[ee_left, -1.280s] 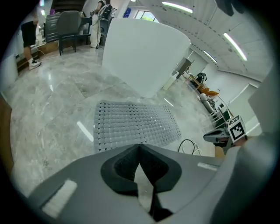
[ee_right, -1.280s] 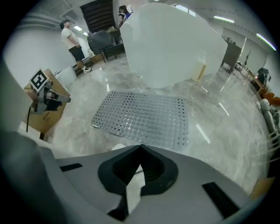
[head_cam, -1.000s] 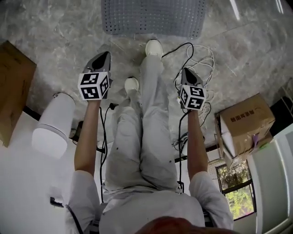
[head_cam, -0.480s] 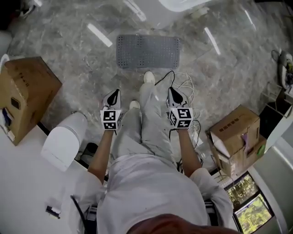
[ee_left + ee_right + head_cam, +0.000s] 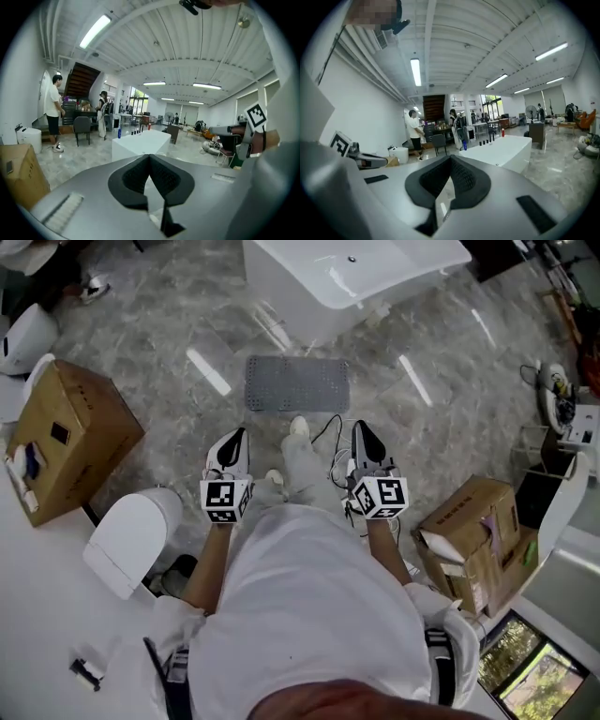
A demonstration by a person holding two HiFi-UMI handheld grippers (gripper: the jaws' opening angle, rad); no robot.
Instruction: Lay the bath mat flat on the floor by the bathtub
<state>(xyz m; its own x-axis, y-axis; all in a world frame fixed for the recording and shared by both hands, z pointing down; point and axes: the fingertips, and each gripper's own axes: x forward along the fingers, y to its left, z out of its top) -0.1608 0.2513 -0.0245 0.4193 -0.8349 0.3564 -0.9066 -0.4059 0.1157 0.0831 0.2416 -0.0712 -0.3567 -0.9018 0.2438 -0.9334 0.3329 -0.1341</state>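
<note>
Lying flat on the grey stone floor [image 5: 178,399], the bath mat [image 5: 297,383] sits just beside the white bathtub [image 5: 347,282]. The dark print on the brown box [image 5: 467,518] at the right is too small to read. Only the gripper views show people [image 5: 52,108] standing near a dark staircase [image 5: 82,79]. Only the head view shows the mat. The left gripper [image 5: 238,433] and the right gripper [image 5: 360,426] are both closed tight with nothing in them, apart from the mat.
</note>
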